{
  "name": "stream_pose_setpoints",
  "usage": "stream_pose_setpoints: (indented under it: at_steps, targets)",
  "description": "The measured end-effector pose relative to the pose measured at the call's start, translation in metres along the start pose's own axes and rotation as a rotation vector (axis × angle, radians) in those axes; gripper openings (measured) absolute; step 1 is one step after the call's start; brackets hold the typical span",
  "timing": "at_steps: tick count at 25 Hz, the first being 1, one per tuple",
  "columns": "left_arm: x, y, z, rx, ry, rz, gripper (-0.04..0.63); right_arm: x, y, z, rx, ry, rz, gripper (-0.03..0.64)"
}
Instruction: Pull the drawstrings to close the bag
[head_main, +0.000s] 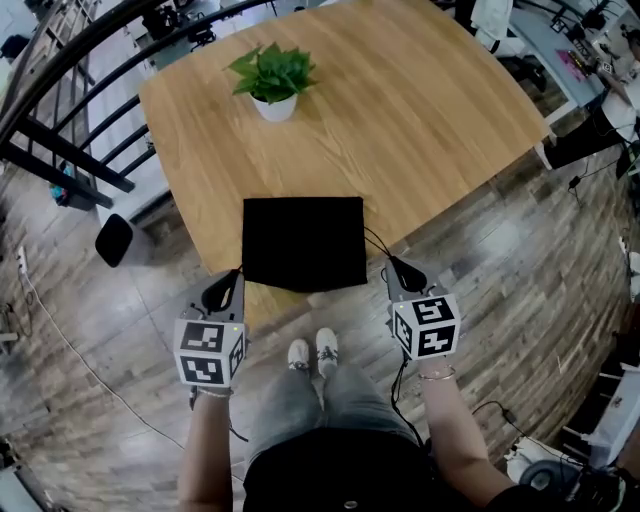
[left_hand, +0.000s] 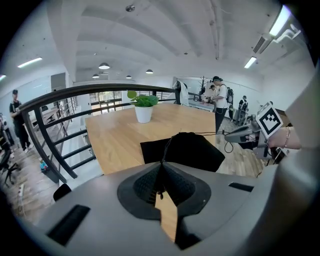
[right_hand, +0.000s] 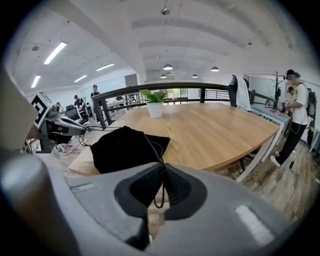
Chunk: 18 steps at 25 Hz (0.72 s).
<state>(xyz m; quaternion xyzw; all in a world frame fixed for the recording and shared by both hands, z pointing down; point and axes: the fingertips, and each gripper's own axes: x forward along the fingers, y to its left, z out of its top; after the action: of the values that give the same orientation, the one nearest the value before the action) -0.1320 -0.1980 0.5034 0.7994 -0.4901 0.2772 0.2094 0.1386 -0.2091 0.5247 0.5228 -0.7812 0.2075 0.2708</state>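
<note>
Left gripper (head_main: 228, 288) and right gripper (head_main: 400, 272) each pinch a thin black drawstring (right_hand: 153, 148) of the black fabric bag (head_main: 303, 240), centre frame; pull apart evenly, grips firm.

An open-plan lab: cluttered workbenches (head_main: 560, 45) upper right, a mezzanine railing (left_hand: 100, 89), ceiling strip lights (right_hand: 55, 52) upper left.

Grey left hand-held gripper (head_main: 236, 275), right hand-held gripper (head_main: 393, 264); black pads (left_hand: 145, 185), black-white marker cubes (head_main: 209, 350). Black top (head_main: 330, 472), grey jeans (head_main: 295, 400), white shoes (head_main: 299, 353).
</note>
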Motion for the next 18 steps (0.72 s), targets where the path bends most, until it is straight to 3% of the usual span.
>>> stream_pose_setpoints:
  at_steps: [9, 13, 16, 18]
  targets:
    - [0.027, -0.032, -0.019, 0.020, 0.084, -0.115, 0.021, 0.022, 0.040, -0.016, -0.025, 0.084, 0.162, 0.037]
    - [0.029, -0.039, -0.022, 0.018, 0.099, -0.133, 0.034, 0.024, 0.043, -0.021, -0.025, 0.094, 0.162, 0.072]
    - [0.026, -0.041, -0.024, 0.010, 0.100, -0.138, 0.107, 0.020, 0.039, -0.022, -0.024, 0.090, 0.139, 0.121]
    - [0.022, -0.042, -0.023, 0.012, 0.096, -0.136, 0.120, 0.016, 0.038, -0.020, -0.022, 0.078, 0.134, 0.121]
